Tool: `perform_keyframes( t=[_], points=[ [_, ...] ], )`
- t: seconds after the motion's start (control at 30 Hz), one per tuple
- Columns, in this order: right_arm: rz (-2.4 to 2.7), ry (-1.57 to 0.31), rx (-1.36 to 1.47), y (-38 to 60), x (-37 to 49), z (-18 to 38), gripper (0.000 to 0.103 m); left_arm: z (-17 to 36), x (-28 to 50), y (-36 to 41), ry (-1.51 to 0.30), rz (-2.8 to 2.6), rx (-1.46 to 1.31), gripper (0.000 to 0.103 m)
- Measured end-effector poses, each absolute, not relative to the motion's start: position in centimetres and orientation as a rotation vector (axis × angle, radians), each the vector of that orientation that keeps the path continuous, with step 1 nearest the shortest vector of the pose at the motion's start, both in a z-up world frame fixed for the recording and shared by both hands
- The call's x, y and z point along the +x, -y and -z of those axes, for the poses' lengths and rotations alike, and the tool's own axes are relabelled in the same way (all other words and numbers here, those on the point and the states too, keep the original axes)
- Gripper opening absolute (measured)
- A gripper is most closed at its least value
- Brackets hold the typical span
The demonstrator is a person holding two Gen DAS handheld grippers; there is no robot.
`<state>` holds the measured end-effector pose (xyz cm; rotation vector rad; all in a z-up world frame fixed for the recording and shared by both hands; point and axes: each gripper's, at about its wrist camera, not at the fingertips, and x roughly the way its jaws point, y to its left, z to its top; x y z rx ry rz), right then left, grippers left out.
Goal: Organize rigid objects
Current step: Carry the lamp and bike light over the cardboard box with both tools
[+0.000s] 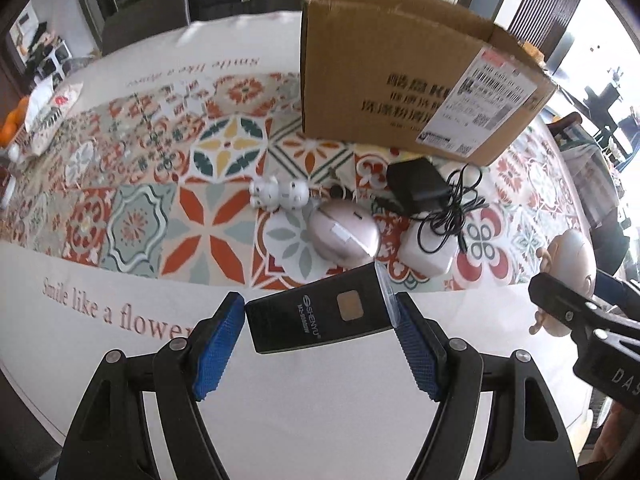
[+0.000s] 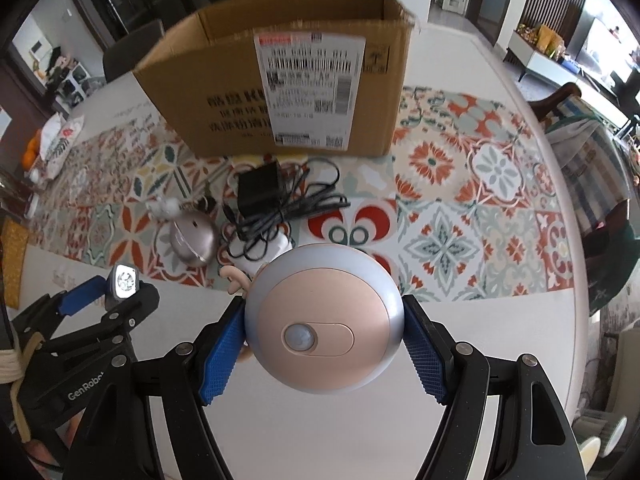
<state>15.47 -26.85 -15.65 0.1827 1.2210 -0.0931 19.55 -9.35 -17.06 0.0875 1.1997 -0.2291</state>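
Note:
My left gripper [image 1: 320, 316] is shut on a black SHENYU flashlight [image 1: 320, 318], held above the table's near edge; its lens end shows in the right wrist view [image 2: 124, 280]. My right gripper [image 2: 324, 320] is shut on a round pink and silver sensor light [image 2: 324, 320], which also shows in the left wrist view [image 1: 568, 252]. On the patterned cloth lie a pink egg-shaped device [image 1: 344, 234], a white figurine keychain [image 1: 280, 194], a black adapter with cord [image 1: 416, 188] and a white box [image 1: 426, 252]. An open cardboard box [image 1: 404, 76] stands behind them.
A printed bag [image 1: 52, 112] and oranges [image 1: 10, 124] sit at the far left of the round table [image 1: 280, 420]. Chairs [image 2: 132, 56] stand beyond the table. A striped cloth on a chair [image 2: 588, 160] is at the right.

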Motion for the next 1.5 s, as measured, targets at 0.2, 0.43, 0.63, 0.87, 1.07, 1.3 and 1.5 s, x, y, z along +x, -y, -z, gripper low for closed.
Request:
perform_keyframes(
  t=[0.2, 0.43, 0.63, 0.87, 1.07, 1.3, 1.5],
  points=[
    [0.099, -1.166, 0.193, 27.2, 15.6, 13.7, 0.074, 14.7, 20.1, 9.4, -1.130, 0.239, 0.102, 0.075],
    [0.106, -1.085, 0.207, 27.9, 16.0, 10.8, 0.074, 11.1, 20.6, 10.1, -1.032, 0.283, 0.114, 0.075],
    [0.112, -1.008, 0.210, 28.3, 16.4, 8.2, 0.074, 8.2, 21.3, 10.7, -0.957, 0.304, 0.120, 0.075],
    [0.115, -0.942, 0.204, 28.6, 17.2, 5.9, 0.074, 5.2, 22.0, 11.5, -0.880, 0.336, 0.132, 0.075],
    [0.125, -0.892, 0.202, 29.0, 18.0, 4.2, 0.074, 3.4, 22.9, 12.1, -0.843, 0.354, 0.136, 0.075],
    [0.126, -0.854, 0.203, 29.4, 19.4, 2.8, 0.074, 1.8, 24.4, 12.5, -0.823, 0.375, 0.133, 0.075],
    [0.130, -0.849, 0.200, 29.6, 20.9, 2.5, 0.074, 1.0, 25.9, 12.8, -0.809, 0.363, 0.148, 0.075]
  ],
)
